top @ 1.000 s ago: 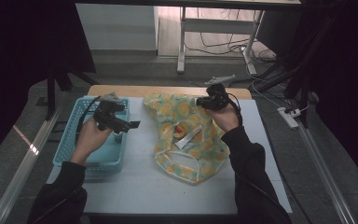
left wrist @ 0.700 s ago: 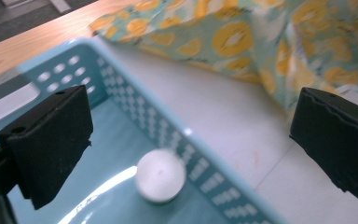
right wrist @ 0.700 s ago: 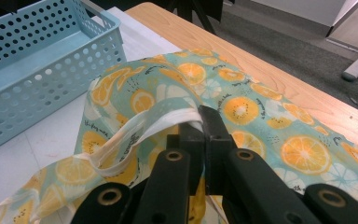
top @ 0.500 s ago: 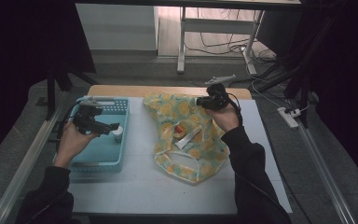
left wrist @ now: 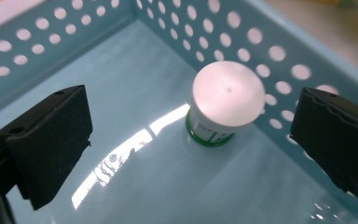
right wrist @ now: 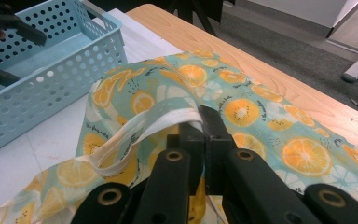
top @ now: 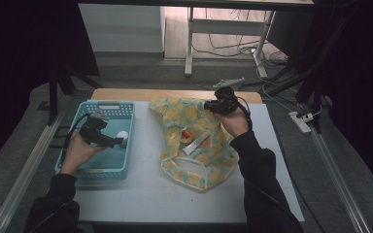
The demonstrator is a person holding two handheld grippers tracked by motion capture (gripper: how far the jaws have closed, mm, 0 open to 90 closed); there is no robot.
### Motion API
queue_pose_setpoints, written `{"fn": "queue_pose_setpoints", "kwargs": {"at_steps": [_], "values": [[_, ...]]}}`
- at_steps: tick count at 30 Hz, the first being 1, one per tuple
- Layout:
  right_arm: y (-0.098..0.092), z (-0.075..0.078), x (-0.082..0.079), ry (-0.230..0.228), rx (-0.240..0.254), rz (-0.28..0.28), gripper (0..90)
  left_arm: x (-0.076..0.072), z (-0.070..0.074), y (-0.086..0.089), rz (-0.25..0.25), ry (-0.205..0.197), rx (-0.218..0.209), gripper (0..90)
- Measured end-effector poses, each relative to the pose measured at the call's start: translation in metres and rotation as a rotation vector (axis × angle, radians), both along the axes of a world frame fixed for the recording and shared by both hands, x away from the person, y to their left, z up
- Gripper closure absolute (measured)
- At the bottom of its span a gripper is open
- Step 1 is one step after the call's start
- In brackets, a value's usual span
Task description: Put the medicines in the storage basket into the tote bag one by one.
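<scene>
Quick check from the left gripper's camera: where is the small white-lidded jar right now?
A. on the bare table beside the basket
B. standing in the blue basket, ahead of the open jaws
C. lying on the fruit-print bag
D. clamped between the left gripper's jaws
B: in the left gripper view the white-lidded jar stands upright on the floor of the blue basket, near its perforated wall, with the left gripper jaws spread wide and clear of it.

Person wearing dark long sleeves (top: pixel 257 170); grippers showing black blocky jaws – right gripper (right wrist: pixel 204 122) bearing round pivot holes, black cable trailing.
</scene>
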State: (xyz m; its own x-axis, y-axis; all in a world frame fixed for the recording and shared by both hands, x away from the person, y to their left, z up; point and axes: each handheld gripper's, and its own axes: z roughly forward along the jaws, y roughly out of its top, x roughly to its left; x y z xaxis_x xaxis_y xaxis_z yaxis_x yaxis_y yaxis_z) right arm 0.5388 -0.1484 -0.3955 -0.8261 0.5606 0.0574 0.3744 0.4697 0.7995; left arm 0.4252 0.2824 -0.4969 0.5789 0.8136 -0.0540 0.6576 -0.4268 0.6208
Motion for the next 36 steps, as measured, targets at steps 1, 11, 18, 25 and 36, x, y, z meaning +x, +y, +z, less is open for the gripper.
{"fn": "queue_pose_setpoints", "kwargs": {"at_steps": [1, 11, 18, 25, 36], "values": [[0.0, 0.0, 0.0, -0.001, 0.001, 0.0, 88.5, 0.002, -0.002, -0.002, -0.007, 0.007, 0.008, 0.1], [0.0, 0.0, -0.001, -0.001, 0.002, 0.003, 88.6, 0.011, -0.007, -0.02, -0.066, 0.039, 0.119, 8.4], [0.001, 0.0, -0.001, -0.001, 0.002, 0.005, 88.5, 0.014, -0.006, -0.021, -0.105, 0.053, 0.102, 29.7], [0.001, 0.0, -0.001, -0.001, 0.003, 0.006, 88.6, 0.014, -0.005, -0.022, -0.142, 0.068, 0.085, 50.1], [0.001, -0.002, -0.001, 0.004, -0.001, 0.005, 88.6, 0.013, -0.003, -0.02, -0.097, 0.074, 0.098, 51.1]]}}
